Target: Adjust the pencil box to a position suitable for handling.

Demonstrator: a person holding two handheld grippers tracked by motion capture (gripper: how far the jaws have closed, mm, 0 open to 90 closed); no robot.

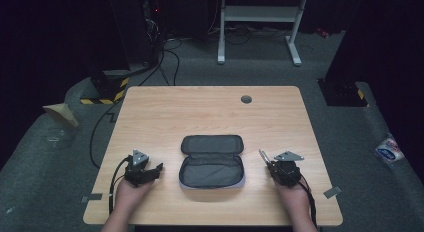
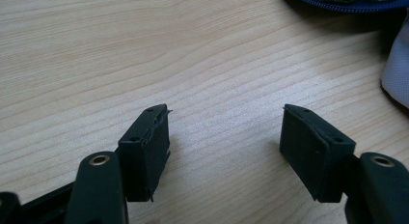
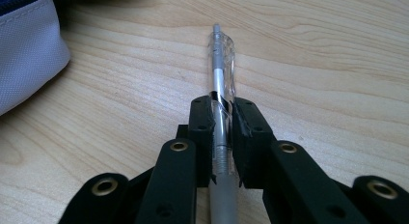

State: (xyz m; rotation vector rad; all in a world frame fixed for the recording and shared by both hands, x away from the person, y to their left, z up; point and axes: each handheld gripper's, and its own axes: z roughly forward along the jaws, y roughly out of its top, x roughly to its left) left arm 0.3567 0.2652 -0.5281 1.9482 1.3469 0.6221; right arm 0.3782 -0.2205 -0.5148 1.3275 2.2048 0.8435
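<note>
- Evidently the right claw [image 3: 223, 119] pinches a pen [image 3: 221, 64], likely bound for the unzipped pouch [image 1: 212, 161] mid-desk [image 1: 210, 104].
- Left claw [image 2: 224, 137] gapes wide, empty, near the front-left corner, perhaps ready to steady it.

Both hands come in with bare forearms, no sleeves to be seen. The left gripper [image 1: 150, 170] and right gripper [image 1: 270, 164] are black, each topped by a grey three-cornered plate and trailing a black cable. Close up, the jaws are matte black blocks with small screw holes, hinged on arms with brass-coloured rivets.
</note>
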